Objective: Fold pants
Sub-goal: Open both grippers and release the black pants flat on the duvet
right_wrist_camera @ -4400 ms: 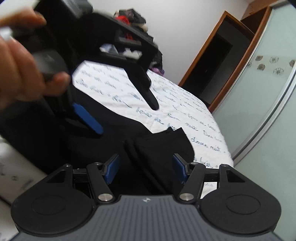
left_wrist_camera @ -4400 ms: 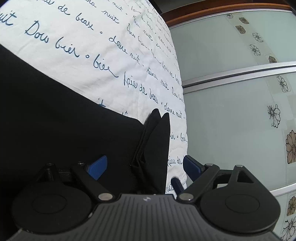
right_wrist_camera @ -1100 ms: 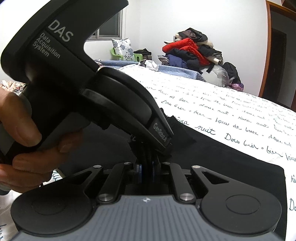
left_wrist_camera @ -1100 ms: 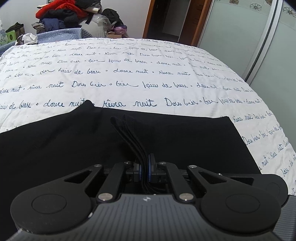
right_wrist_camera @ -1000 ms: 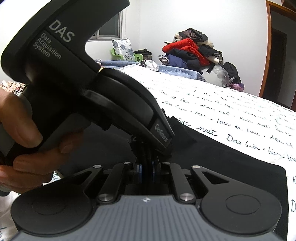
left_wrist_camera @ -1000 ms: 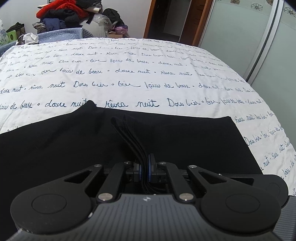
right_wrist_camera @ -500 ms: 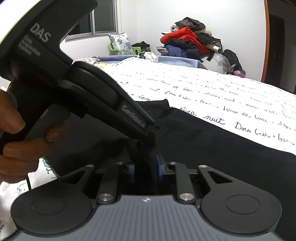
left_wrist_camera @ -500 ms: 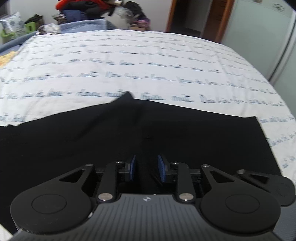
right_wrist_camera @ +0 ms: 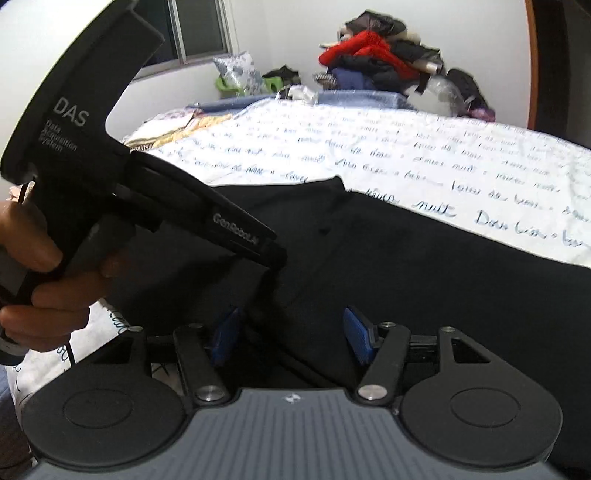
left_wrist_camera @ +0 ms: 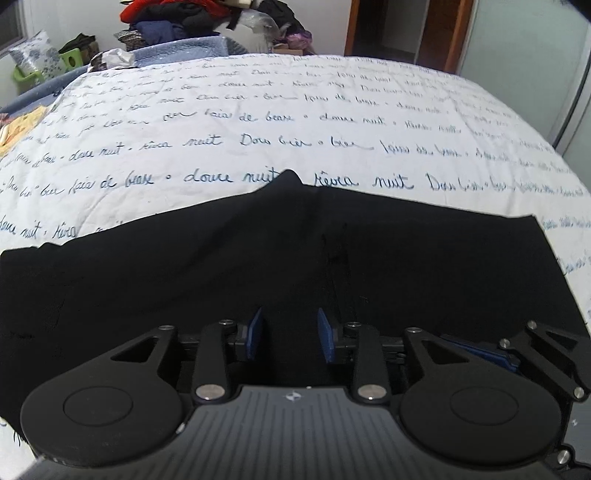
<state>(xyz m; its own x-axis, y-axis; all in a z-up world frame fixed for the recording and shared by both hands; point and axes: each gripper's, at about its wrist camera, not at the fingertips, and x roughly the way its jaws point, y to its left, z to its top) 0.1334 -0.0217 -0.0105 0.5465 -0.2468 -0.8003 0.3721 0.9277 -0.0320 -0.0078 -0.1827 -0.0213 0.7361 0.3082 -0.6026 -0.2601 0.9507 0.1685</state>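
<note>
The black pants (left_wrist_camera: 258, 266) lie folded flat across the near side of the bed, with a small peak on their far edge; they also fill the right wrist view (right_wrist_camera: 424, 280). My left gripper (left_wrist_camera: 290, 336) is open and empty just above the near edge of the pants. My right gripper (right_wrist_camera: 291, 339) is open and empty over the same edge, close beside it. The left gripper's black body (right_wrist_camera: 110, 177), held by a hand, fills the left of the right wrist view. The right gripper's finger linkage (left_wrist_camera: 535, 347) shows at the lower right of the left wrist view.
The bed (left_wrist_camera: 295, 122) has a white cover with blue handwriting print. A pile of clothes (right_wrist_camera: 380, 59) sits beyond its far end, with a pillow and green item (left_wrist_camera: 44, 62) by the window. A doorway (left_wrist_camera: 399, 29) and sliding wardrobe door (left_wrist_camera: 535, 55) stand at right.
Both grippers, shut on a bunched fold of the pants a second ago, have opened and let it go. The fabric now lies flat, and both grippers have drawn back a little.
</note>
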